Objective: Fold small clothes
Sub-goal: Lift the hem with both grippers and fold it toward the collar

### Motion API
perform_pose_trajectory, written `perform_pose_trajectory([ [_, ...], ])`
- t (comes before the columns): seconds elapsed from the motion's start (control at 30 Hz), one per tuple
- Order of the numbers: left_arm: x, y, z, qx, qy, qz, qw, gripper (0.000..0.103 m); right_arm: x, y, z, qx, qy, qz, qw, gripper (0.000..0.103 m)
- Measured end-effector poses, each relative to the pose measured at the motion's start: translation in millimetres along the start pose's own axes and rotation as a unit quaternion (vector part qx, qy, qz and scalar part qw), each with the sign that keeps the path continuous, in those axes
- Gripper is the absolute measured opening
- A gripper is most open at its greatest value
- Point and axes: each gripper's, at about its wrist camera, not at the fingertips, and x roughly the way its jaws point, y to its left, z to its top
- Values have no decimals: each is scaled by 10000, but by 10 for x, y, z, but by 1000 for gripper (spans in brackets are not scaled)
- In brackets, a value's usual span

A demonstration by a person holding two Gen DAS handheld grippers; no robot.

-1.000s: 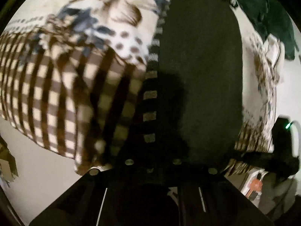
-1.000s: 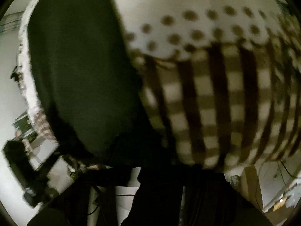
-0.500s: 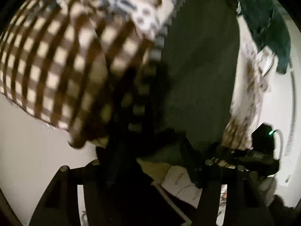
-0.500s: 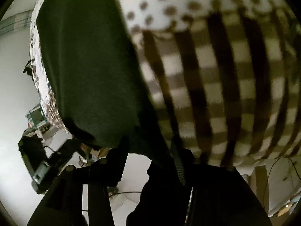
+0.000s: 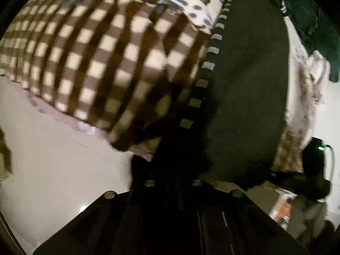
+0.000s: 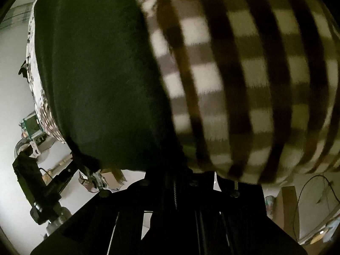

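A dark green garment (image 5: 248, 89) lies spread on a bed covered by a brown-and-cream checked blanket (image 5: 91, 53), whose upper part turns to a spotted, leafy print (image 5: 197, 6). In the left wrist view the garment's near left edge carries a row of pale rectangular marks (image 5: 209, 64). The left gripper (image 5: 173, 165) sits at the garment's near hem, its fingers lost in dark blur and shadow, so I cannot tell how far the jaws stand apart or whether cloth is between them. The right gripper (image 6: 189, 167) is at the opposite near corner of the garment (image 6: 99, 80), at the line where green cloth meets checked blanket (image 6: 244, 80); its fingers are equally swallowed by darkness and I cannot tell their spread either.

Another dark green piece of cloth (image 5: 312, 27) lies heaped at the far right of the bed in the left view, apart from the spread garment, beside a pale crumpled fabric (image 5: 314, 72). Each camera catches the other gripper's black body at the frame edge; in the left view it shows a small green light (image 5: 319, 148). Beyond the bed edge is a pale floor (image 5: 53, 163). In the right view there are cardboard pieces (image 6: 286, 204), a dark cable (image 6: 314, 182) and a small green-edged box (image 6: 31, 125) on the floor; what the box holds is too small to tell
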Motion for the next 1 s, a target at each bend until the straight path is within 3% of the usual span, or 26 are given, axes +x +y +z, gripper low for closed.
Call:
perform_pose_trajectory([
  [0.07, -60, -1, 43, 65, -56, -294, 9995, 6, -16, 22, 23, -89, 17, 45, 9999, 14],
  [0.17, -52, 12, 95, 94, -13, -387, 9992, 27, -82, -38, 59, -38, -55, 302, 9995, 45],
  [0.23, 24, 17, 135, 8, -22, -649, 9979, 45, -50, -51, 73, 15, -51, 453, 9990, 47],
  [0.57, 423, -63, 212, 237, 69, -430, 9988, 47, 89, 14, 160, -107, -171, 369, 9991, 47],
  [0.7, 415, -96, 178, 271, -118, -430, 9986, 44, 118, -18, 198, -96, -188, 389, 9990, 50],
  [0.73, 410, -138, 148, 289, -187, -433, 9985, 36, 127, -3, 189, -89, -217, 370, 9990, 50],
  [0.77, 375, -158, 108, 305, -230, -451, 9982, 15, 133, 17, 177, -90, -254, 357, 9990, 49],
  [0.8, 337, -155, 96, 303, -255, -451, 9982, 13, 147, 70, 153, -88, -305, 379, 9988, 46],
  [0.87, 234, -198, 37, 292, -338, -446, 9980, 11, 120, 89, 108, -67, -360, 479, 9982, 17],
  [1.0, 35, -258, -15, 87, -368, -657, 9971, 10, 5, 126, 3, 11, -498, 621, 9968, 7],
])
